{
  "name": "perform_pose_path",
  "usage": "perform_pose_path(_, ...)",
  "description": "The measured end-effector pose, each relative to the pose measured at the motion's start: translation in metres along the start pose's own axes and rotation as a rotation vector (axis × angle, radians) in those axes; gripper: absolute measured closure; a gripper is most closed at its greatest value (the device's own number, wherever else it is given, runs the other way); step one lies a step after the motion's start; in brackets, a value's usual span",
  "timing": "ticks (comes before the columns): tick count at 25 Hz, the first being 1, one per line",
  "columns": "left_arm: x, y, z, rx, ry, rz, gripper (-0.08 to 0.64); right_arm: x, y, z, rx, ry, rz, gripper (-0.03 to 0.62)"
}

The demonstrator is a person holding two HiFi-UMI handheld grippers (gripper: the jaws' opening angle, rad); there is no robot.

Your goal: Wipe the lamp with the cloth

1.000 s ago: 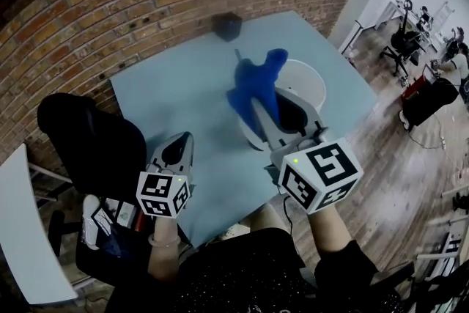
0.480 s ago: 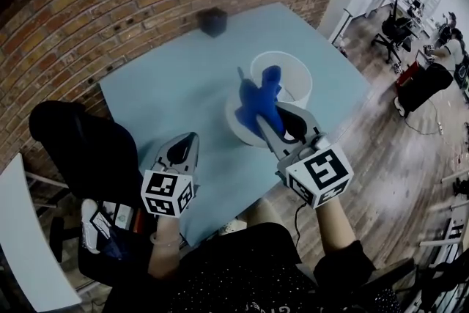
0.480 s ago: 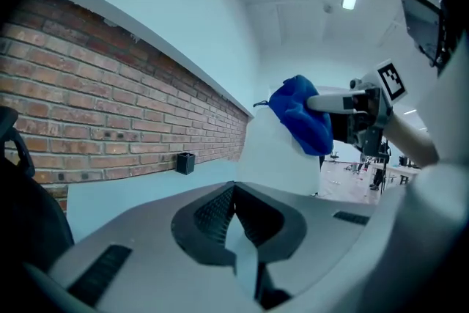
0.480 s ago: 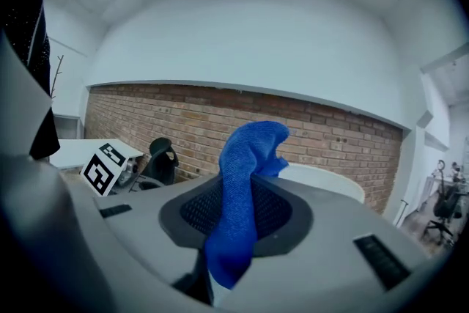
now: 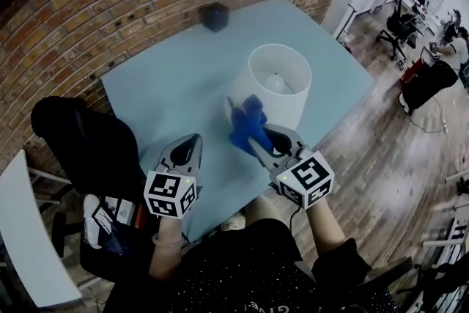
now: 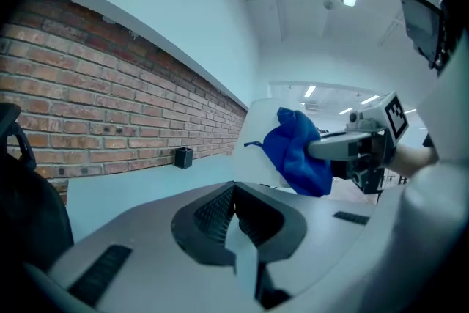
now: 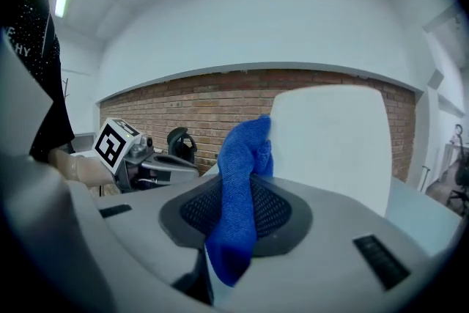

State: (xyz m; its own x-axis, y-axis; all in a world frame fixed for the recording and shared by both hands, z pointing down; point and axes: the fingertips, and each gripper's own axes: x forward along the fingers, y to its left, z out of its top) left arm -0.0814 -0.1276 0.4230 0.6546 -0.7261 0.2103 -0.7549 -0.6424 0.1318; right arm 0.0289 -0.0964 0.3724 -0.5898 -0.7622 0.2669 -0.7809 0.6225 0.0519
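right gripper (image 5: 258,143) is clamped on the blue cloth (image 5: 247,127), which runs up between its closed jaws and bunches beyond the tips. over the last second the cloth has come off the top opening of the white lamp (image 5: 287,105) and travelled down the near left side of the shade. it now lies against the lower outside wall, and the opening and its bulb (image 5: 275,83) are uncovered in the head view. the right gripper view agrees, showing the cloth's tip against the shade's edge. the lamp stands upright on the pale blue table (image 5: 161,84), towards its right half. left gripper (image 5: 183,154) is closed on nothing and held over the table's near edge, apart from the lamp and unmoved. judgement: one downward wiping stroke on the near side is about complete, and the far and right sides would likely be due next.
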Motion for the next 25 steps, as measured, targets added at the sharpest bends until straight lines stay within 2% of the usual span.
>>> perform_pose_path(4,-0.001,-0.006,-0.008,-0.01,0.012,0.005,0.552,0.001,0.011,-0.044,0.017,0.095,0.046,0.503)
perform_pose_path(9,0.004,-0.007,-0.023,-0.038,0.036,0.02,0.551,0.004,0.033,-0.111,0.052,0.22,0.156,0.503)
perform_pose_path(12,0.01,-0.014,-0.035,-0.041,0.056,0.01,0.551,0.007,0.033,-0.151,0.064,0.278,0.112,0.503)
perform_pose_path(15,0.02,-0.019,-0.045,-0.022,0.08,-0.007,0.551,0.017,0.013,-0.159,0.045,0.246,-0.006,0.503)
perform_pose_path(17,0.024,-0.023,-0.048,-0.011,0.088,-0.014,0.551,0.022,-0.004,-0.149,-0.019,0.201,-0.075,0.503)
perform_pose_path(22,0.014,-0.021,-0.058,-0.043,0.076,0.001,0.551,0.044,-0.037,-0.125,-0.299,0.136,-0.149,0.503)
perform_pose_path(25,0.009,-0.012,-0.066,-0.07,0.08,0.038,0.551,0.062,-0.055,-0.124,-0.374,0.135,-0.187,0.503)
